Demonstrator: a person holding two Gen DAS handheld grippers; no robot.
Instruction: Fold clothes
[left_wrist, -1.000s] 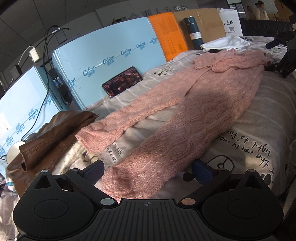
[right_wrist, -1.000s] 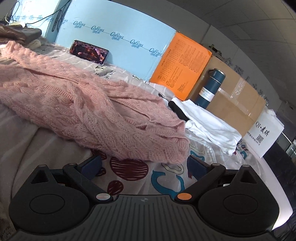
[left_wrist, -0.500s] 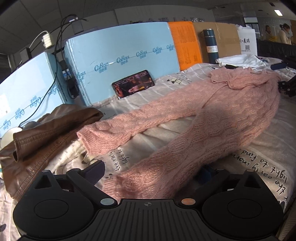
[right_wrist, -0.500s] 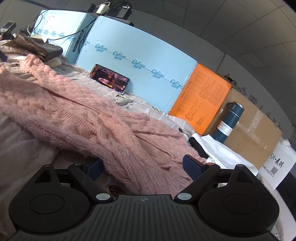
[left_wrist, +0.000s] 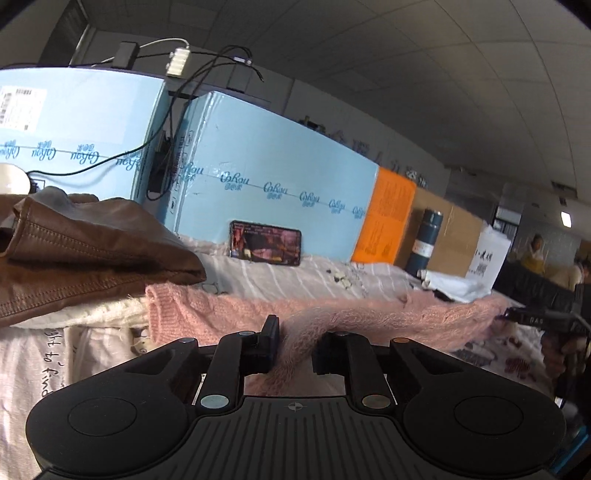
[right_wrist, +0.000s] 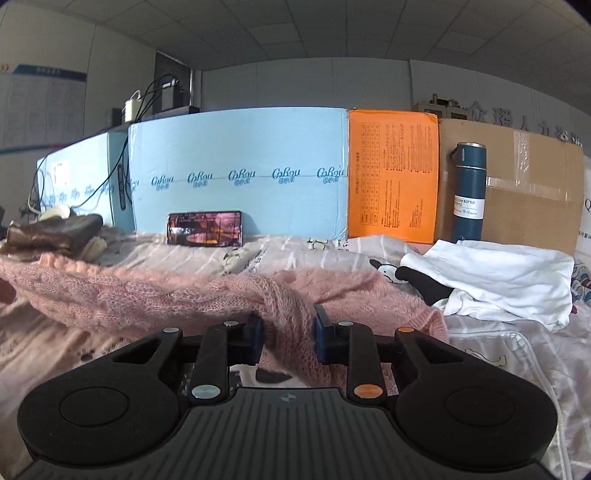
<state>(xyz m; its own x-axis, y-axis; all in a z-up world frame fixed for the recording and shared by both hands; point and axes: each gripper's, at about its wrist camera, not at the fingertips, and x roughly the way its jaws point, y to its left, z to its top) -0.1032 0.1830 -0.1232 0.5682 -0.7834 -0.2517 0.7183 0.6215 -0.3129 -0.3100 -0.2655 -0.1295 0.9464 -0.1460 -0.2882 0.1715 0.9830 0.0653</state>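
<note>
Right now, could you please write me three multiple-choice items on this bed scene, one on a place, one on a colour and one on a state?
1. Where does the phone stand?
A. Against the light-blue board
B. On the white garment
C. On the brown jacket

2. What colour is the bottle?
A. Orange
B. Dark blue
C. White

3. What lies between the fingers of the left hand-held gripper?
A. Nothing
B. The white garment
C. The pink sweater

Answers: 1 A, it leans on the board behind the bed. 2 B, its body is dark blue with a white label. 3 C, pink knit is bunched between the closing jaws.
</note>
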